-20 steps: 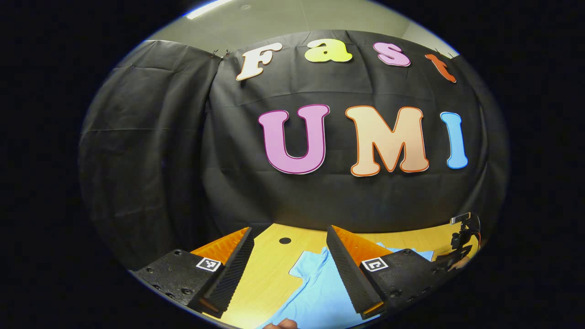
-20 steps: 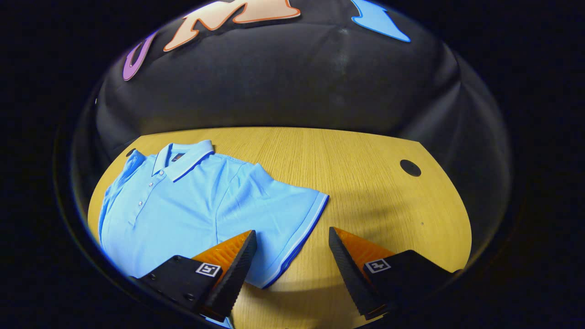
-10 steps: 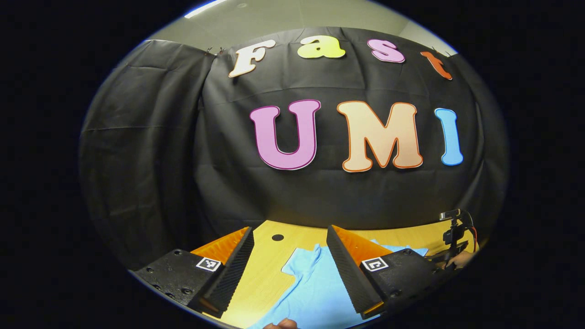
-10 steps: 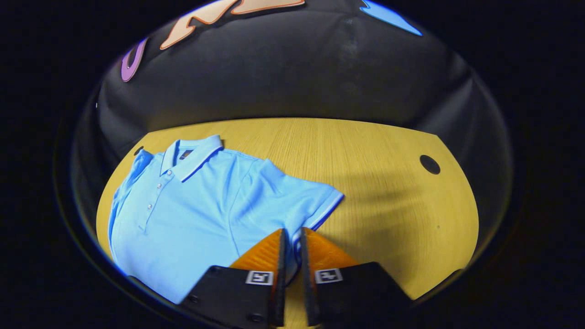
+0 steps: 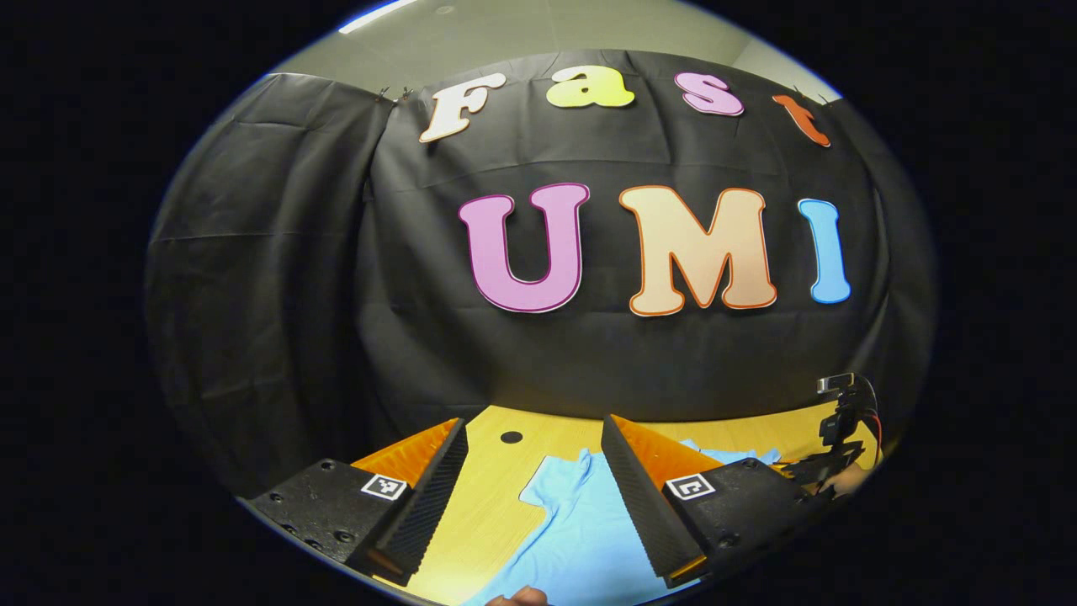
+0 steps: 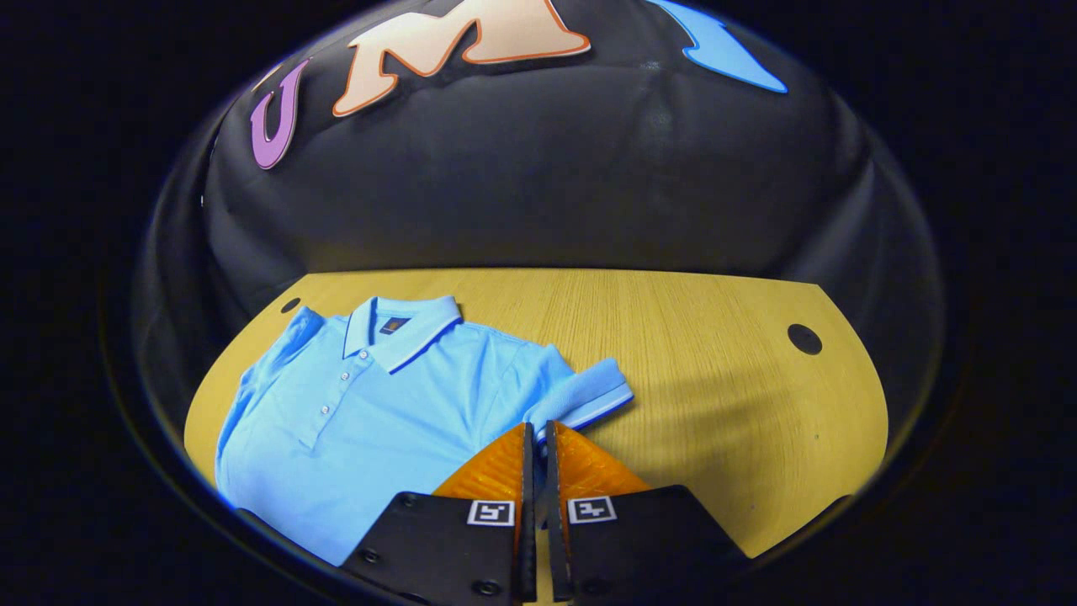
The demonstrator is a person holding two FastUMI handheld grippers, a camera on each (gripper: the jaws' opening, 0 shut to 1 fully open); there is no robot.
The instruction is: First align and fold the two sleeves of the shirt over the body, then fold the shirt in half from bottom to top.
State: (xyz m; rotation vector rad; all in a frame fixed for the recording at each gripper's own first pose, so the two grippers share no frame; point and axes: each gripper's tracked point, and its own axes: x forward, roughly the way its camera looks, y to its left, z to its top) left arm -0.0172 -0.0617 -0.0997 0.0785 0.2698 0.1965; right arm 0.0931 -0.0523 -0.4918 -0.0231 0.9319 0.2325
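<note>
Right gripper view: right gripper pinches one shirt sleeve; left gripper wide open.

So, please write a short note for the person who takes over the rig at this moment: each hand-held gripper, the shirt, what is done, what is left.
Right hand-held gripper: shut on the sleeve of the blue shirt, near its cuff; the sleeve is lifted and bunched, not yet laid over the body.
Left hand-held gripper: open, above the table, holding nothing; the other sleeve lies flat below it.
Shirt: face up, collar away from the person.
Done: first sleeve gripped.
Left: fold both sleeves over the body, then fold bottom to top.
</note>
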